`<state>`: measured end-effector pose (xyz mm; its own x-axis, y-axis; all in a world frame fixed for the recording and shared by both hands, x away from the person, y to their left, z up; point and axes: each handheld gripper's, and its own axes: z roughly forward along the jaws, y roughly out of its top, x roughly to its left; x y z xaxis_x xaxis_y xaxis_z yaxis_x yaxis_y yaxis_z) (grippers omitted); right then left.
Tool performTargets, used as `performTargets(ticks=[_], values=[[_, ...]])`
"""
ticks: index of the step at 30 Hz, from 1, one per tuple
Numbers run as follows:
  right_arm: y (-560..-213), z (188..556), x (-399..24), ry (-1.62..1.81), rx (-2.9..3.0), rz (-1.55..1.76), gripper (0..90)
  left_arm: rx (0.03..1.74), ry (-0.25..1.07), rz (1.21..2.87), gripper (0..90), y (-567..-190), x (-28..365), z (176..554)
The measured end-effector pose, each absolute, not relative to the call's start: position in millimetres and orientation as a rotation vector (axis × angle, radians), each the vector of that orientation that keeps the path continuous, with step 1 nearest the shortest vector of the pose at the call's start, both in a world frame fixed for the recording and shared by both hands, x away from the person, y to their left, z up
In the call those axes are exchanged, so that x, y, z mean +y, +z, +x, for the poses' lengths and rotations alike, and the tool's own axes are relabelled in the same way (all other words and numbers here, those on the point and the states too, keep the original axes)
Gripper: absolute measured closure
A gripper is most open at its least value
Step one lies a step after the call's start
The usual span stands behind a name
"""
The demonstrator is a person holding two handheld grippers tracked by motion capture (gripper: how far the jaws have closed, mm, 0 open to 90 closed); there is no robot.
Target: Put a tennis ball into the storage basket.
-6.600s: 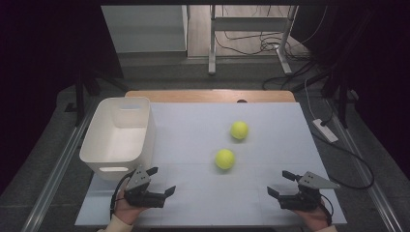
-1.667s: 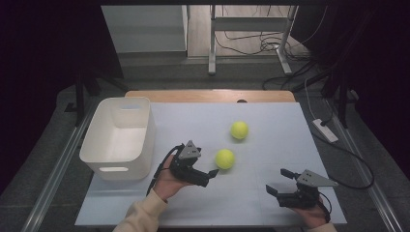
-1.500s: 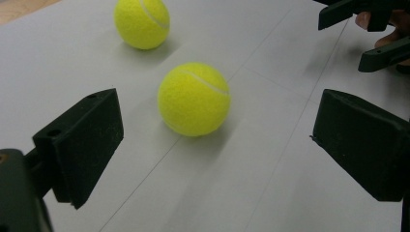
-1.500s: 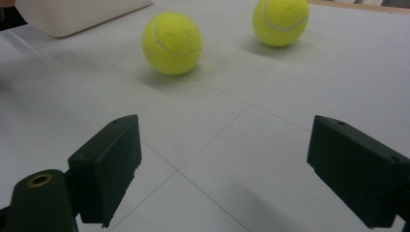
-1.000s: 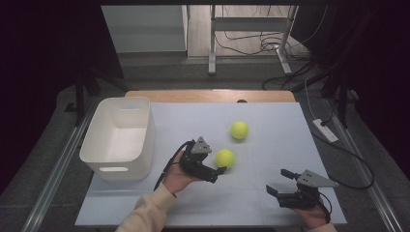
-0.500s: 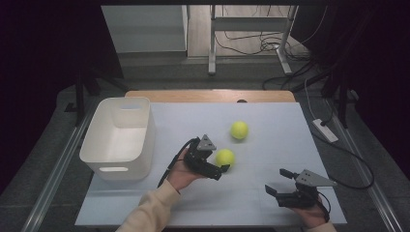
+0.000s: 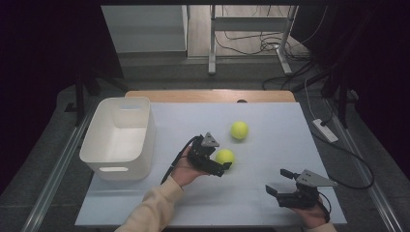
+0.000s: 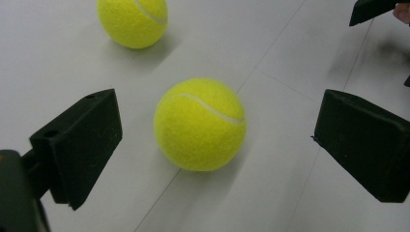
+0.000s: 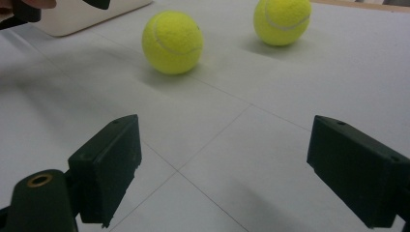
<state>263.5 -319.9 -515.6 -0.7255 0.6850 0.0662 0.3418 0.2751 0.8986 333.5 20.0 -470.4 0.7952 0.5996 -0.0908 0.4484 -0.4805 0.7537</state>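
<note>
Two yellow tennis balls lie on the white table. The near ball (image 7: 225, 156) (image 8: 200, 123) (image 9: 172, 42) sits mid-table, just ahead of my left gripper (image 7: 223, 168) (image 8: 222, 145), whose black jaws stand open on either side of it without touching. The far ball (image 7: 239, 130) (image 8: 132, 20) (image 9: 282, 20) rests a little beyond it. My right gripper (image 7: 279, 182) (image 9: 241, 169) is open near the table's front right edge, with bare table between its jaws.
A white plastic bin (image 7: 119, 137) stands at the left of the table (image 7: 270, 145), its corner (image 9: 92, 17) seen from the right gripper. Beyond the far edge are a wooden strip (image 7: 208, 95), desk legs and cables on the floor.
My left gripper has travelled from the table's front left up to the near ball and over the last second crept closer, bringing its open jaws around it. The right gripper has stayed put.
</note>
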Motion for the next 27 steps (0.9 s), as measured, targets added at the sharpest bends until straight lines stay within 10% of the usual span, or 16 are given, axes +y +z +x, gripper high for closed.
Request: performTargets(ticks=[27], values=[[-515, 264, -320, 1.43, 2.217, 0.933, 12.2, 0.827, 0.182, 2.222, 3.4, -490, 4, 355]])
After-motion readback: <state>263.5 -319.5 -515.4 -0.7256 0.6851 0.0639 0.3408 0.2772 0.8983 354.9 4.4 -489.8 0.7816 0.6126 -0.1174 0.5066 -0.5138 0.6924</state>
